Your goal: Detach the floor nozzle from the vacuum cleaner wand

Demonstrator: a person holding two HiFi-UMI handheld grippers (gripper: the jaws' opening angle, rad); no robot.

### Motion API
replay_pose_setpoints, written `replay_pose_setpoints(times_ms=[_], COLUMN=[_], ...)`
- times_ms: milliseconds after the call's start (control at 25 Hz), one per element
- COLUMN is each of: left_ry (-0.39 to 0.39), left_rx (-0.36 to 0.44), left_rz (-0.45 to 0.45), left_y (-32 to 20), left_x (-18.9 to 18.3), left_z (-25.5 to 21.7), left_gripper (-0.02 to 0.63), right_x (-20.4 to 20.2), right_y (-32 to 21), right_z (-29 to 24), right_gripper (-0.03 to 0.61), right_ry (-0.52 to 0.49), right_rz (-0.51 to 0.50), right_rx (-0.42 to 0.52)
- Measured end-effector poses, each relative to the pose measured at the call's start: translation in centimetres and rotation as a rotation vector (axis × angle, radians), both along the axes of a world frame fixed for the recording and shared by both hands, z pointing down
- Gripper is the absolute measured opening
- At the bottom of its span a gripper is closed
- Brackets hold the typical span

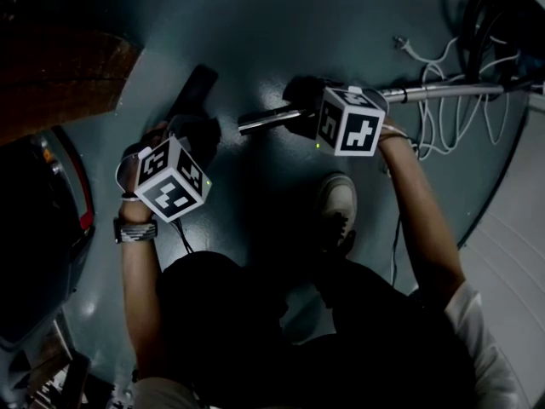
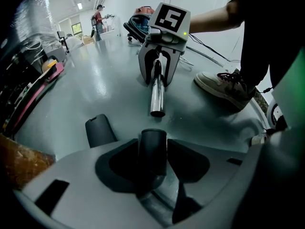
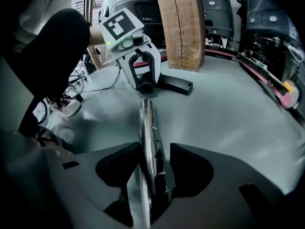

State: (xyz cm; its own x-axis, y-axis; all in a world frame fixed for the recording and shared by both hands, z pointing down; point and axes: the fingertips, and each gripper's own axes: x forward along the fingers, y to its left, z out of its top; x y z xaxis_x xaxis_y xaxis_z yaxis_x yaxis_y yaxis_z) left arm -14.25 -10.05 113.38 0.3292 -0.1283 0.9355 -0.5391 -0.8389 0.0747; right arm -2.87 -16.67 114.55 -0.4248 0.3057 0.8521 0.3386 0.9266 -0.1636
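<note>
The black floor nozzle (image 1: 194, 88) lies on the grey floor, and its dark neck tube (image 2: 152, 149) stands between the jaws of my left gripper (image 1: 189, 131). The chrome wand (image 1: 443, 90) lies to the right. Its open end (image 2: 157, 109) stops short of the neck, with bare floor between them. My right gripper (image 1: 298, 114) straddles the wand (image 3: 148, 142) near that end. Seen from the opposite gripper, each pair of fingers stands a little off its tube: the left fingers (image 3: 156, 63) around the neck, the right fingers (image 2: 144, 63) around the wand. Both grippers are open.
My shoe (image 1: 338, 203) stands on the floor just below the wand. A white cable (image 1: 443, 109) and a black hose coil (image 1: 490, 15) lie at the upper right. A wooden post (image 3: 183, 23) and machines (image 3: 267, 27) stand behind the nozzle. A vacuum body (image 2: 143, 13) sits far back.
</note>
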Motion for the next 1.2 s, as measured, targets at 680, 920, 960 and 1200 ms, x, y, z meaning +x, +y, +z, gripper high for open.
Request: replay_pose_setpoints(times_ms=[680, 920, 960, 1200], left_ry=[0.199, 0.193, 0.178, 0.217], left_rx=[0.227, 0.286, 0.297, 0.353], left_rz=[-0.195, -0.236, -0.240, -0.303], left_y=[-4.7, -5.2, -5.3, -6.6], left_x=[0.5, 0.2, -0.1, -0.5], left_z=[-4.7, -5.1, -5.1, -7.4], left_gripper=[0.134, 0.063, 0.048, 0.002], right_x=[-2.3, -2.3, -2.3, -1.3], right_y=[-2.8, -3.4, -3.6, -5.0], right_z=[-6.0, -7.9, -8.2, -9.8], right_gripper=[0.210, 0.157, 0.156, 0.082], right_ry=[-0.330, -0.419, -0.430, -0.477], right_rz=[0.261, 0.334, 0.343, 0.416], right_rx=[-0.011, 0.026, 0.042, 0.146])
